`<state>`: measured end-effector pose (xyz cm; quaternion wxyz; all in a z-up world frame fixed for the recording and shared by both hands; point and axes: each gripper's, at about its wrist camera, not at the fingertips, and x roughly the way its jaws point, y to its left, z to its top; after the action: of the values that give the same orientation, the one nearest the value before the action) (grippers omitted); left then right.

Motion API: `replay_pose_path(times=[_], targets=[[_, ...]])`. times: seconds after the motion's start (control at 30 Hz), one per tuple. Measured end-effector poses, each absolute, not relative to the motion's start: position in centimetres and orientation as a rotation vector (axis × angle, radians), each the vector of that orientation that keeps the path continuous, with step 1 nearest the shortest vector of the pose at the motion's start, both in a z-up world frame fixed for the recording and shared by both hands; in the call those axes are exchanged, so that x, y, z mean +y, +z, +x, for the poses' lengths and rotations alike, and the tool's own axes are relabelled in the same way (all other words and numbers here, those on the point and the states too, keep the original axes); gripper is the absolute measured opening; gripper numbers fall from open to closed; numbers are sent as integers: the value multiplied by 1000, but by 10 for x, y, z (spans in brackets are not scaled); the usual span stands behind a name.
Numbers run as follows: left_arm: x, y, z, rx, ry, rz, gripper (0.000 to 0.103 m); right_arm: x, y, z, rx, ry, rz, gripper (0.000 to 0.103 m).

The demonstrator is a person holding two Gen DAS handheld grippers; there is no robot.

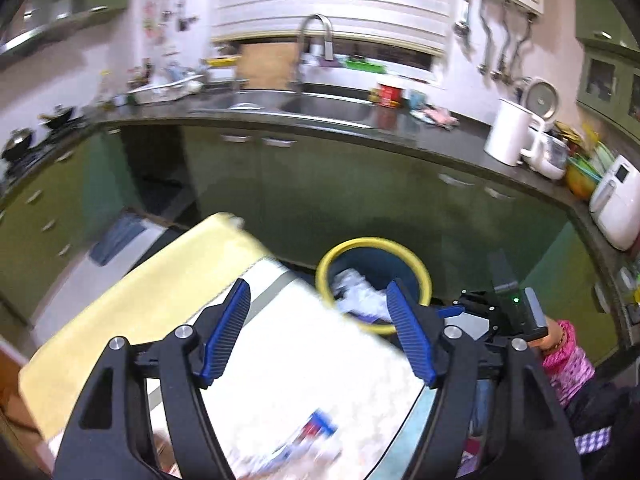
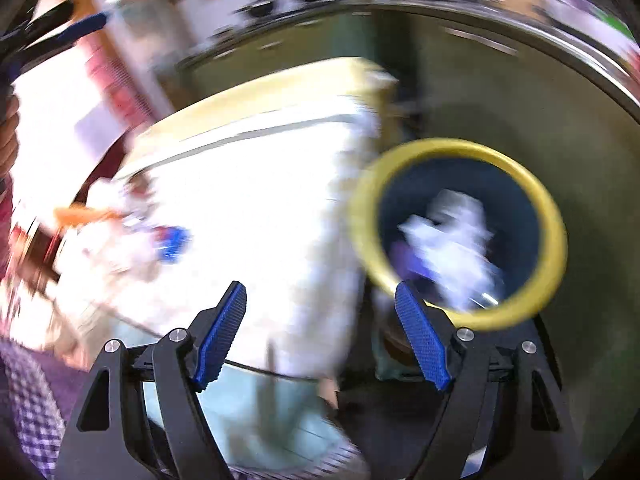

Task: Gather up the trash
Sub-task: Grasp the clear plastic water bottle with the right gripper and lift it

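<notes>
Plainly, these lines run from the trash outward.

Trash in the bin: crumpled white paper (image 1: 356, 290) lies inside the blue bin with the yellow rim (image 1: 424, 270), which stands on the floor just beside the tabletop's corner.

Trash left to collect: a blurred litter of wrappers, one with a blue and red print (image 1: 316, 430), lies on the white tabletop (image 1: 304, 360) near its close edge; in the right wrist view the same litter shows as a blue scrap (image 2: 172, 242) and an orange strip (image 2: 86, 214).

Handling, as a judgement: the scraps look light, soft and crushable, not fragile; thin film may slip, and loose pieces could flutter off.

Where to take hold: I judge a pinch across the bulk of a crumple best, or on a raised fold of a flat wrapper, not on its flat face.

Left tongs (image 1: 318, 332): apart, with nothing between the blue pads, above the tabletop and pointing toward the bin.

Right tongs (image 2: 320, 334): apart and empty too, over the tabletop's edge with the bin beside the right pad.

Surroundings: a pale yellow board or cloth (image 1: 152, 300) lies along the tabletop's far side; green kitchen cabinets (image 1: 320, 192), a sink and a white kettle (image 1: 510, 132) stand beyond.

Person: a pink patterned sleeve (image 1: 570, 364) shows at the right.

Blur: strong, so finer detail cannot be told.
</notes>
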<state>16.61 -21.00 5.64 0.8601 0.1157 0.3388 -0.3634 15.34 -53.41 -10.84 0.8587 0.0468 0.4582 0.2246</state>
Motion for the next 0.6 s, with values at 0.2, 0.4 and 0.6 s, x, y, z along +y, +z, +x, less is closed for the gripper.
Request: replay_pose_path(times=[0.2,0.4,0.6], targets=[[-128,45,140,744,-676,171,67,-411,-84,153,913,822,-161,76],[-70,32,119,748,-614,107,68,-336,-77,155,878,1018,-366,76],[-42,31,101,720,-571,72,68,-270,-72,159,852,1243,-544,76]])
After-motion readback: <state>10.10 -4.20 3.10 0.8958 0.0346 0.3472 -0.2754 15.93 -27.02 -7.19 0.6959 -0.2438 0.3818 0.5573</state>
